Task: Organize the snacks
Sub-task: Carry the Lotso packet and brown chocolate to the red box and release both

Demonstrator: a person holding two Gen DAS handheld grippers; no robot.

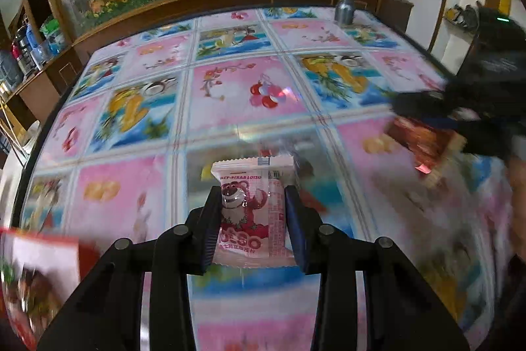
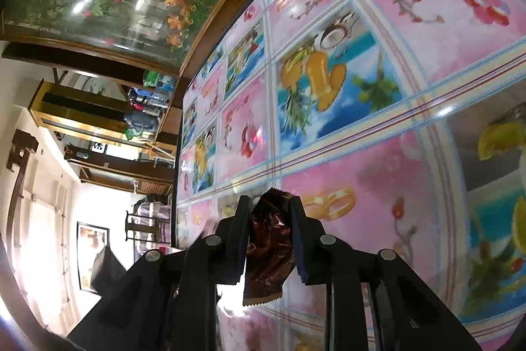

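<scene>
Both tongs are loaded, so the step in hand looks like carrying, not picking. The left tongs (image 1: pixel 253 216) are closed most of the way onto a pink bear-print snack packet (image 1: pixel 251 213); the two pads press its sides, and it stands upright between them, raised above the bench (image 1: pixel 230 94), which is covered in a glossy cloth of pink and blue fruit panels. The right tongs (image 2: pixel 270 239) are nearly shut on a dark brown foil snack packet (image 2: pixel 268 252), pinched at its middle with its serrated ends sticking out above and below the pads; it too hangs clear of the bench (image 2: pixel 411 170).

In the left wrist view the right tongs appear blurred at the right edge, beside a reddish-brown packet or box (image 1: pixel 424 147) whose nature I cannot make out. Another red and white package (image 1: pixel 36 272) sits blurred at the lower left corner. A silver flashlight (image 1: pixel 345 2) stands at the far edge of the bench.

No tray, box or sorted pile is clearly visible, so where each packet belongs cannot be told. The next move probably calls for bringing each packet over its group, lowering it until it rests on the cloth, then opening the pads. The thin foil may cling or slide on release, so a low, level set-down seems wise.
</scene>
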